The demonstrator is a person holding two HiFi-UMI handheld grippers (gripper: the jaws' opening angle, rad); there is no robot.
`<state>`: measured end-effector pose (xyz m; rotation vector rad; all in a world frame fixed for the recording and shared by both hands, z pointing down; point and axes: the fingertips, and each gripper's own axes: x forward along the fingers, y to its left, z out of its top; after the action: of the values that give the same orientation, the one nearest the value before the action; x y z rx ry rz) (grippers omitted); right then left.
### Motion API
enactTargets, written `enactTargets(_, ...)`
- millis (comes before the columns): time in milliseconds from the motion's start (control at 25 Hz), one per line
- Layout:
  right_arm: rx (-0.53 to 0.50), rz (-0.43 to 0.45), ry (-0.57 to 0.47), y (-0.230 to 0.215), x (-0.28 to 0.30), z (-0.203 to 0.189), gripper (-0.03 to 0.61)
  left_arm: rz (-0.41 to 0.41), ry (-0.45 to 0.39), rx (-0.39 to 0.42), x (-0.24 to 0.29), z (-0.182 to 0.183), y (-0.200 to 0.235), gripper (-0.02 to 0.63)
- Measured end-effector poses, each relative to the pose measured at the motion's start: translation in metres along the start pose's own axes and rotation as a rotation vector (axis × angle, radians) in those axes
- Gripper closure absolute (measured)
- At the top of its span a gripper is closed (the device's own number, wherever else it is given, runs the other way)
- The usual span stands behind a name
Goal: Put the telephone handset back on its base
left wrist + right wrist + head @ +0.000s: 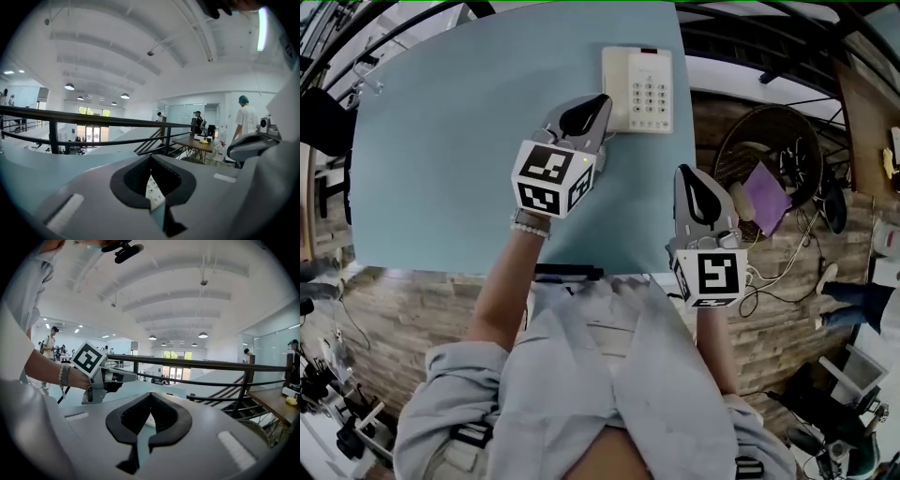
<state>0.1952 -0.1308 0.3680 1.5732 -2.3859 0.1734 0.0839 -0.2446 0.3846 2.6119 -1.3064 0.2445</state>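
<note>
The white telephone lies at the far edge of the light-blue table. Its keypad is on the right, and the handset lies along the left side of the base. My left gripper hovers just left of the phone, jaws shut with nothing between them; in the left gripper view a strip of the keypad shows through the slot below the tips. My right gripper is off the table's right edge, also shut and empty.
A round wire basket holding a purple sheet stands on the brick floor to the table's right, with cables near it. A black railing runs behind the table. A wooden desk and people stand beyond.
</note>
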Motion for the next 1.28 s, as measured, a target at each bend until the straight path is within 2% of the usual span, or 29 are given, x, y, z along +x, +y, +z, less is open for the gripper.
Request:
enactTargets(360,-0.022,-0.013,-0.057,-0.001,-0.022,0.014,0.572,-0.065,-0.055,0.053,-0.047,0.019,-0.039,0.611)
enactTargets(760,-0.061,0.003,-0.086,0.013,-0.035,0.032,0.572,-0.105,-0.072,0.096,-0.091,0.024,-0.057,0.611)
enactTargets(1280,-0.067,0.022,-0.121,0.024,-0.039,0.040,0.572,-0.076,-0.086,0.088,-0.114,0.027,-0.054,0.611)
